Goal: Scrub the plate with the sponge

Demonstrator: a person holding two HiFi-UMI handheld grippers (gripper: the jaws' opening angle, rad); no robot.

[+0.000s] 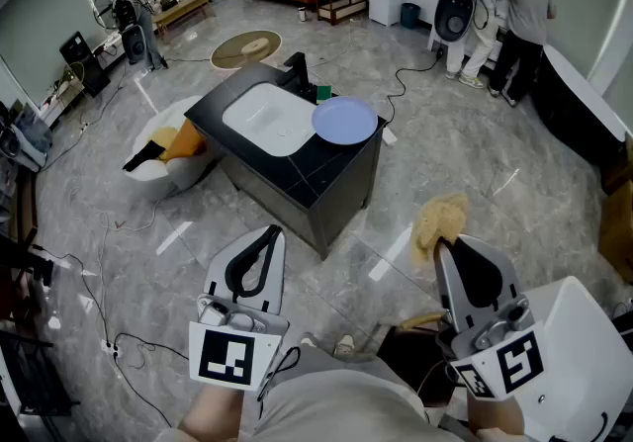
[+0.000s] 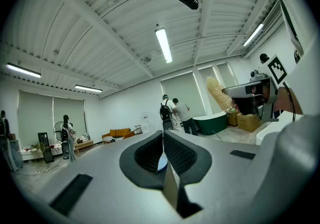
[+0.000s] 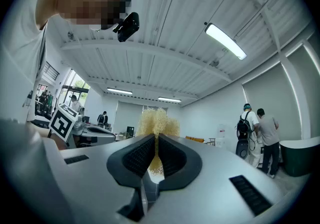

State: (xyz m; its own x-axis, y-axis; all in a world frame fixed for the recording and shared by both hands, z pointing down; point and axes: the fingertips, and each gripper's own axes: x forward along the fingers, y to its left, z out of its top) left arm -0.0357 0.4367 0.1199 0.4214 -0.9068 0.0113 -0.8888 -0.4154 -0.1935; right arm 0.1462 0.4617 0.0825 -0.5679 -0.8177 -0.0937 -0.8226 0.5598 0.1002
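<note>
Right tongs (image 1: 445, 246) were clamped on the yellow sponge (image 1: 438, 220), its fluff poking past their tips, while the left tongs (image 1: 270, 232) were clenched on nothing. The blue plate (image 1: 344, 121) sat on the dark worktop (image 1: 331, 171), well ahead of both tongs, touching neither.

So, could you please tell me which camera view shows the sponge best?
The right gripper view: the sponge sits close and central, clamped in the right gripper. The head view shows it smaller, from above; the left gripper view catches it at its right side.
</note>
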